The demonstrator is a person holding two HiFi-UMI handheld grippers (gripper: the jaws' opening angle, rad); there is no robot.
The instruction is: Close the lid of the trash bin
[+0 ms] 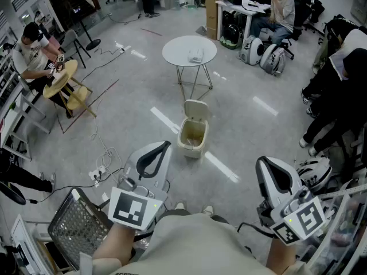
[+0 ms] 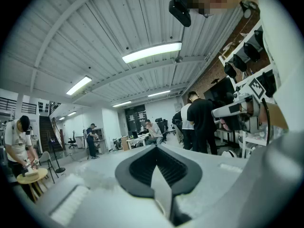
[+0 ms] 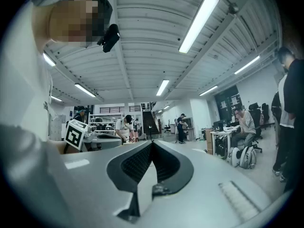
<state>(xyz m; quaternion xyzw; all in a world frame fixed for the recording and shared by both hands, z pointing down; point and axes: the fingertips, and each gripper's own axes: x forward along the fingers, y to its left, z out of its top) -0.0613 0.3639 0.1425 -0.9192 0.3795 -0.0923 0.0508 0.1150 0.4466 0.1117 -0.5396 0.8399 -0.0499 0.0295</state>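
In the head view a small cream trash bin stands on the grey floor a few steps ahead of me. Its lid is tipped up at the back and the mouth is open. My left gripper is held low by my body, left of the bin and short of it, jaws shut with nothing between them. My right gripper is held low on the right, also shut on nothing. Both gripper views point up at the ceiling and show the left gripper and the right gripper with pads meeting; the bin is not in them.
A round white table stands just behind the bin. A wire basket sits at my lower left, with cables and a power strip on the floor. A seated person is at the left and another person close on the right.
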